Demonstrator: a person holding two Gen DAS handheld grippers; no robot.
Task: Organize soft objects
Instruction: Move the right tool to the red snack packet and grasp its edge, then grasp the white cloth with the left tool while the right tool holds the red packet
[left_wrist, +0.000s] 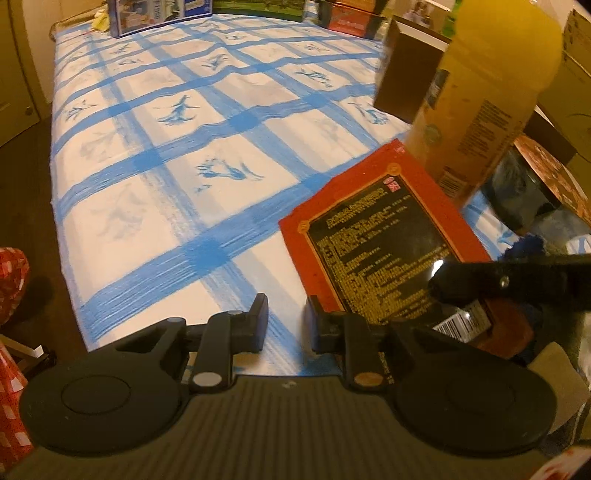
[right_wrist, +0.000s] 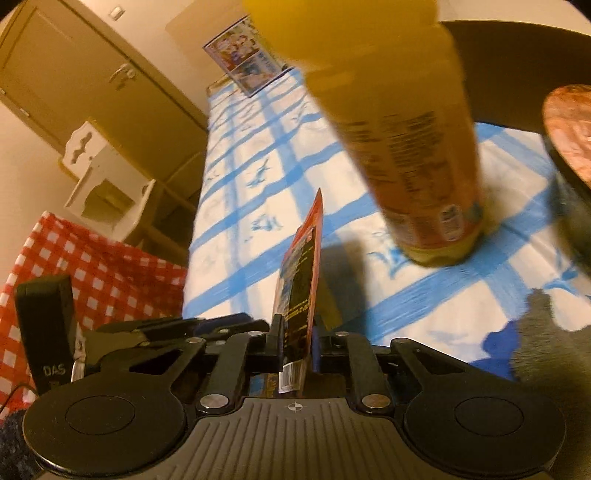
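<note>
**Lift the red packet clear of the bottle**

Near the bed's (left_wrist: 155, 122) right edge, the right gripper (right_wrist: 299, 343) is clamped on the red packet's (left_wrist: 373, 236) near end. The left gripper (left_wrist: 286, 321) seems narrowly apart, empty. Lift slowly, avoiding the orange bottle (right_wrist: 413, 147).

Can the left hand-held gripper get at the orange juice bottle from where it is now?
Probably not directly. The red packet, pinched in the right hand-held gripper, lies between the left hand-held gripper and the bottle.
</note>
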